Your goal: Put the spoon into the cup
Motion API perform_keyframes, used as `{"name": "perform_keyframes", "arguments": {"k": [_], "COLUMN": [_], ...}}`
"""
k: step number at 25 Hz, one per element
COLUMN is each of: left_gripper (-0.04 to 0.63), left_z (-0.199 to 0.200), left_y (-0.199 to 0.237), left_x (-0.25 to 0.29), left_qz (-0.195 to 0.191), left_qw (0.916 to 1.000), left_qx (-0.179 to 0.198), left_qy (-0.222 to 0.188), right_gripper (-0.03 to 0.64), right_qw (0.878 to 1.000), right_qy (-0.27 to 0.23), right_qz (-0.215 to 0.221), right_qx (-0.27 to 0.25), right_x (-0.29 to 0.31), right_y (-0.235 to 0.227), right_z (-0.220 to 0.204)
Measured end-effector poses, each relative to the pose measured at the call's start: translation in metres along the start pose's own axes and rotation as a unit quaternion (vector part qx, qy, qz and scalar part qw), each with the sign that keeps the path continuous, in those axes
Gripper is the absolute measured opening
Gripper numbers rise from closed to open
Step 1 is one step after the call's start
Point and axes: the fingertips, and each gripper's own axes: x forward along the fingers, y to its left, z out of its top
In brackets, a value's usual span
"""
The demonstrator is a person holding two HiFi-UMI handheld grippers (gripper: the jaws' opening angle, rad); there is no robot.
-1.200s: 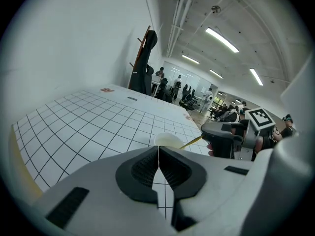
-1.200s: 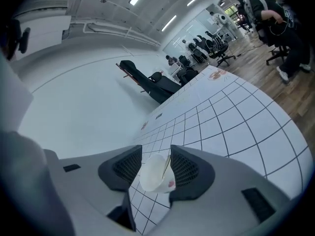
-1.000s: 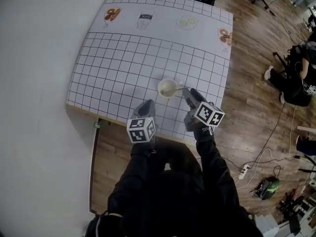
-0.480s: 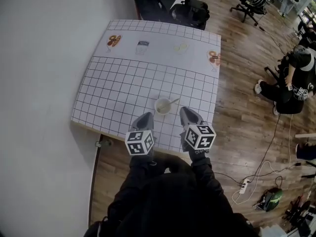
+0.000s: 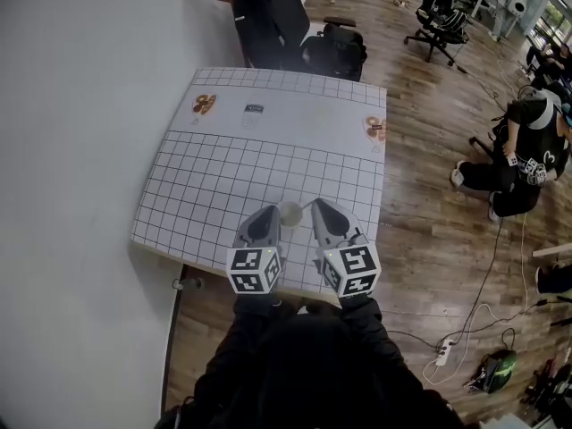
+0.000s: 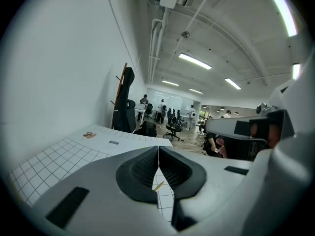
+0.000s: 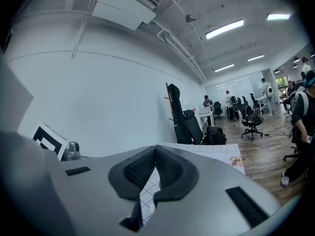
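Observation:
A small white cup stands on the grid-patterned table near its front edge, partly hidden between my two grippers. The spoon rests in the cup; a thin yellowish sliver of its handle shows below the left jaws in the left gripper view. My left gripper is held above the table just left of the cup, shut and empty. On the cup's other side my right gripper is raised too, and its jaws meet with nothing between them. Both point nearly level across the table.
A white wall runs along the table's left side. Black office chairs stand beyond the far edge. A person sits on the wooden floor at the right. Cables and a power strip lie on the floor at the lower right.
Both grippers have risen and drawn back from the table toward me. The right gripper's jaws, open beside the spoon handle before, have shut empty. The spoon stays in the cup.

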Motion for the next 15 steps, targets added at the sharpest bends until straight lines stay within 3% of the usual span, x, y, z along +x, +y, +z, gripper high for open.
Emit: {"name": "perform_keyframes", "arguments": {"k": [7, 15], "left_gripper": [0.034, 0.034], "left_z": [0.031, 0.034], "left_y": [-0.019, -0.024], "left_x": [0.003, 0.007], "left_qz": [-0.018, -0.024], "left_qw": [0.9993, 0.999], "left_qx": [0.023, 0.027], "left_qy": [-0.024, -0.025], "right_gripper": [0.023, 0.021], "right_qw": [1.0, 1.0], "right_qy": [-0.02, -0.018], "right_qz": [-0.008, -0.004], "right_qx": [-0.009, -0.014], "right_x": [-0.004, -0.003], "right_y": [-0.007, -0.005], "right_z": [0.02, 0.022]}}
